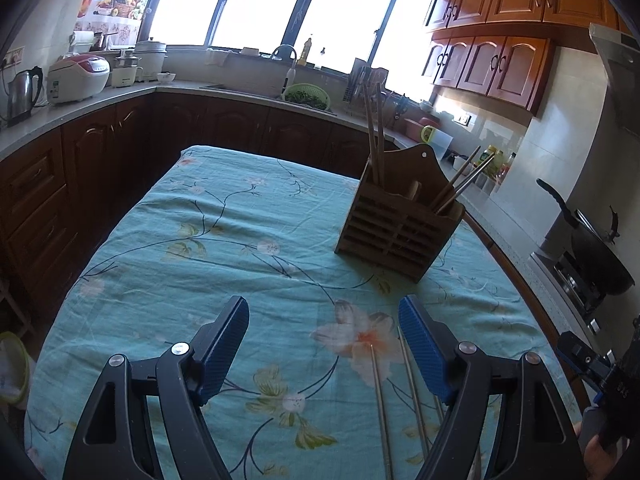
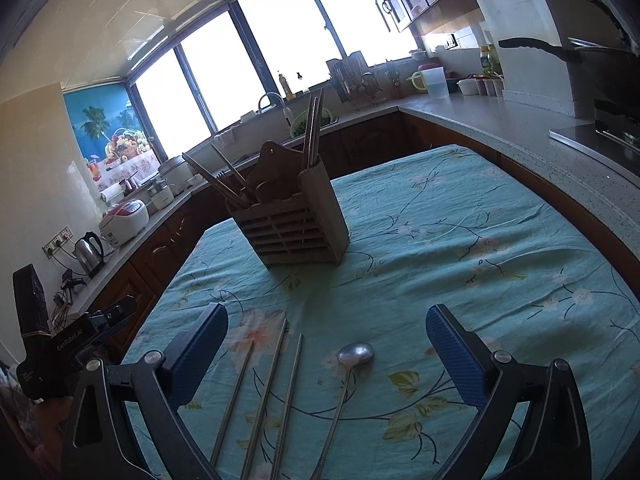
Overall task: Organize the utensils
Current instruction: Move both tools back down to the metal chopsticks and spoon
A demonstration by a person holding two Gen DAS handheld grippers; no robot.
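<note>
A: Right gripper (image 2: 326,344) spread wide, empty; left gripper (image 1: 324,344) likewise. Chopsticks (image 2: 266,392) and spoon (image 2: 354,354) lie flat on the cloth (image 2: 460,240) below.

B: Likely thin, stiff, slick metal. Pinch mid-shaft, one at a time.

A: Holder (image 2: 292,228) stands beyond, partly filled; its leaning sticks (image 2: 212,180) may obstruct insertion.

The left gripper (image 1: 324,316) has glossy black plastic arms with triangular cut-outs, round silver screw heads at the pivots, and ribbed blue pads (image 1: 426,354) — the right gripper (image 2: 327,326) is built alike. Its neighbour's black body bears white lettering — "GenRobot.AI".
</note>
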